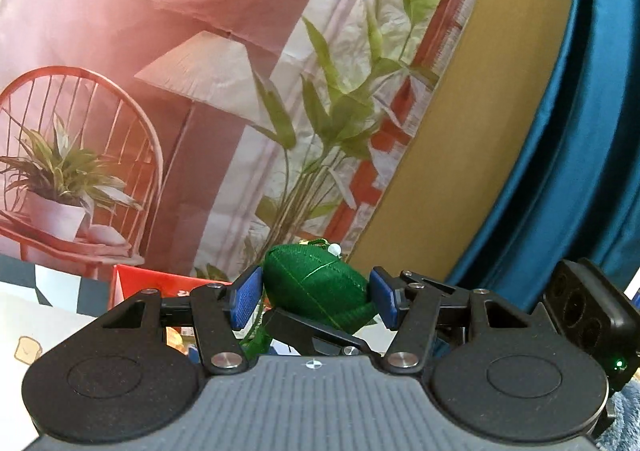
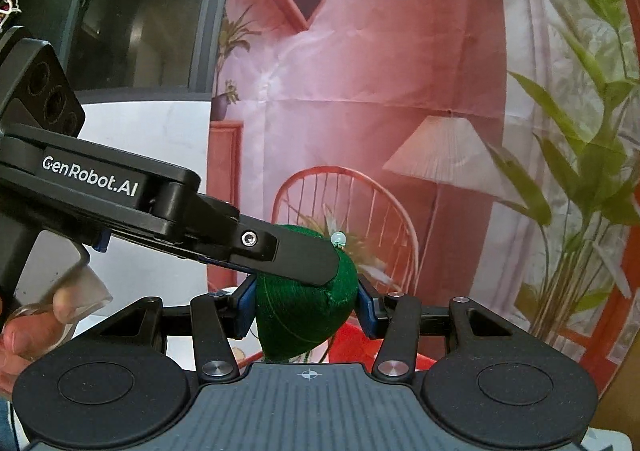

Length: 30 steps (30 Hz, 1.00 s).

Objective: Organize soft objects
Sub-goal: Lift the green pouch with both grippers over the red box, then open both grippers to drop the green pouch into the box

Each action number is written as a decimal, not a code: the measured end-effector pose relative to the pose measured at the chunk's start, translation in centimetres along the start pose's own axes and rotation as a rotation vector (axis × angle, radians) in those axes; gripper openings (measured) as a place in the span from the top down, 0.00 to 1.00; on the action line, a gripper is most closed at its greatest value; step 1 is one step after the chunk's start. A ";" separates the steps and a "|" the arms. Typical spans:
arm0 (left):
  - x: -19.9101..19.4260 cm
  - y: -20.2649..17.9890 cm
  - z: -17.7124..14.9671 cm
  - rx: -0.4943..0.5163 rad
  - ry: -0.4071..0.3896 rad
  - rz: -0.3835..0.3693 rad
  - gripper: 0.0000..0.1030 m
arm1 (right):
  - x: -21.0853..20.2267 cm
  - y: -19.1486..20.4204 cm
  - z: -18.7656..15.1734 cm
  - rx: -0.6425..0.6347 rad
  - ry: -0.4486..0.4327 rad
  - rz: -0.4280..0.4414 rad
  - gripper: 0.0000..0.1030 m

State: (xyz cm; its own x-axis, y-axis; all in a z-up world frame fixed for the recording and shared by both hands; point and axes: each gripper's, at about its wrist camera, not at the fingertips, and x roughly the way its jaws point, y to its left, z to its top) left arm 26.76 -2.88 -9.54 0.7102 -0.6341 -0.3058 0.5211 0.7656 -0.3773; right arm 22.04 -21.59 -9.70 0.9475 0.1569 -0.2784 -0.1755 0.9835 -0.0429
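Note:
A green stuffed pouch (image 1: 316, 287) wound with gold thread, with a pale bead (image 1: 334, 249) on top, is held up in the air. My left gripper (image 1: 314, 297) is shut on it, blue pads at its two sides. My right gripper (image 2: 306, 309) is also shut on the same pouch (image 2: 300, 327). In the right wrist view the left gripper's finger (image 2: 288, 255) comes in from the left and lies across the pouch's top. In the left wrist view the right gripper's black finger (image 1: 316, 331) crosses below the pouch. A green tassel (image 1: 256, 343) hangs under it.
A printed backdrop (image 1: 160, 51) with a chair, lamp and plants hangs behind. A red box (image 1: 152, 285) sits low at the left, and a blue curtain (image 1: 580, 131) hangs at the right. A dark window frame (image 2: 208, 11) stands at the left in the right wrist view.

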 end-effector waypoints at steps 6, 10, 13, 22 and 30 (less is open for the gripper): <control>2.1 1.7 -0.9 -0.004 0.046 0.028 0.40 | 2.2 -0.9 -1.3 0.020 0.046 -0.003 0.55; 3.6 2.6 -2.3 -0.008 0.100 0.046 0.40 | 3.4 -1.7 -3.2 0.051 0.105 -0.006 0.55; 4.4 3.2 -3.4 -0.014 0.140 0.054 0.40 | 3.9 -1.9 -4.7 0.081 0.148 -0.012 0.55; 4.9 4.4 -4.7 0.023 0.198 0.149 0.40 | 3.9 -2.6 -7.9 0.128 0.218 -0.083 0.49; 2.4 5.4 -5.9 0.026 0.204 0.197 0.40 | 1.4 -3.1 -10.5 0.182 0.218 -0.161 0.39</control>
State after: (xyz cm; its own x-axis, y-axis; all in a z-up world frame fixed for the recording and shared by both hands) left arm 28.51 -0.96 -17.46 0.6904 -0.4800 -0.5412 0.3963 0.8769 -0.2720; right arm 21.10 -25.39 -20.00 0.8765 -0.0050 -0.4814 0.0410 0.9971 0.0643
